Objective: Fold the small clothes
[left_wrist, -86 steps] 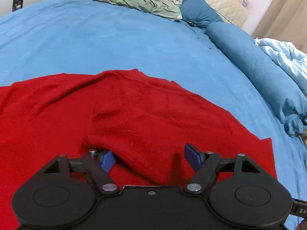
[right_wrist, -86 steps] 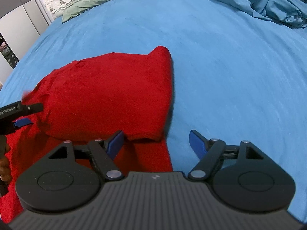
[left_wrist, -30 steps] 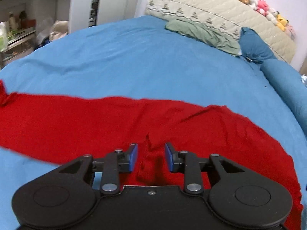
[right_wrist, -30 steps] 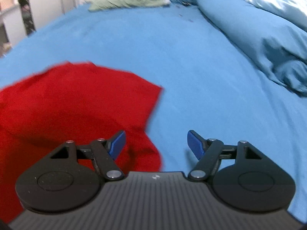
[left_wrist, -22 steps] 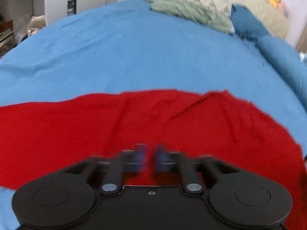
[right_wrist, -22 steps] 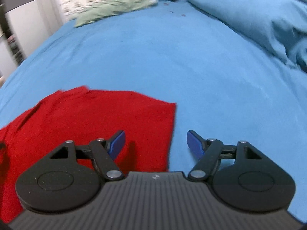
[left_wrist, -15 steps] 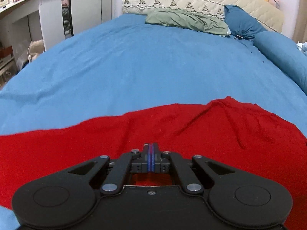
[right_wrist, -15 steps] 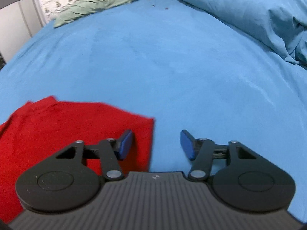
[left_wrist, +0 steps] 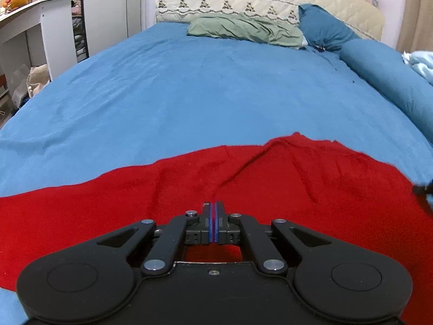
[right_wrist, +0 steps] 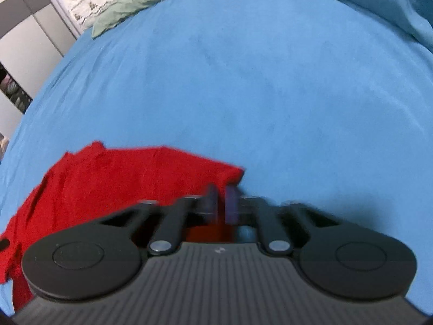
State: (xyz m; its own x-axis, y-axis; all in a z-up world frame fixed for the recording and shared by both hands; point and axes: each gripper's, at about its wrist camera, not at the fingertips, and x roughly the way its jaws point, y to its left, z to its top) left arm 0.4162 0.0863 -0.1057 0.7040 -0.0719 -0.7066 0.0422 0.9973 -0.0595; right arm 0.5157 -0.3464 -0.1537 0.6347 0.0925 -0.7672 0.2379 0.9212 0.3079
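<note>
Red garment (left_wrist: 270,189) cloth is now pinched between the blue pads of the left gripper (left_wrist: 212,223), whose jaws are pressed fully together with only a thin line of fabric between them; about a second ago they were still a little apart with a ridge of cloth rising between them. The right gripper (right_wrist: 222,203) has also been brought in: its jaws, spread wide half a second ago, are now drawn close at the garment's right corner (right_wrist: 235,172). The right view is blurred by motion, so it cannot be told whether they have fully closed or whether cloth is held.

From this it is judged that both near points of the garment are being taken up, so that a fold away from the person can be started once the right hold is secure.

The garment is spread flat on the blue bed sheet (left_wrist: 189,94), with its far edge running in a wavy line across the left view and some creases near the middle. Beyond that edge a broad stretch of bare sheet is left for carrying the cloth forward. A green pillow (left_wrist: 243,28) and a rolled blue duvet (left_wrist: 392,73) lie well apart at the head and right side.
</note>
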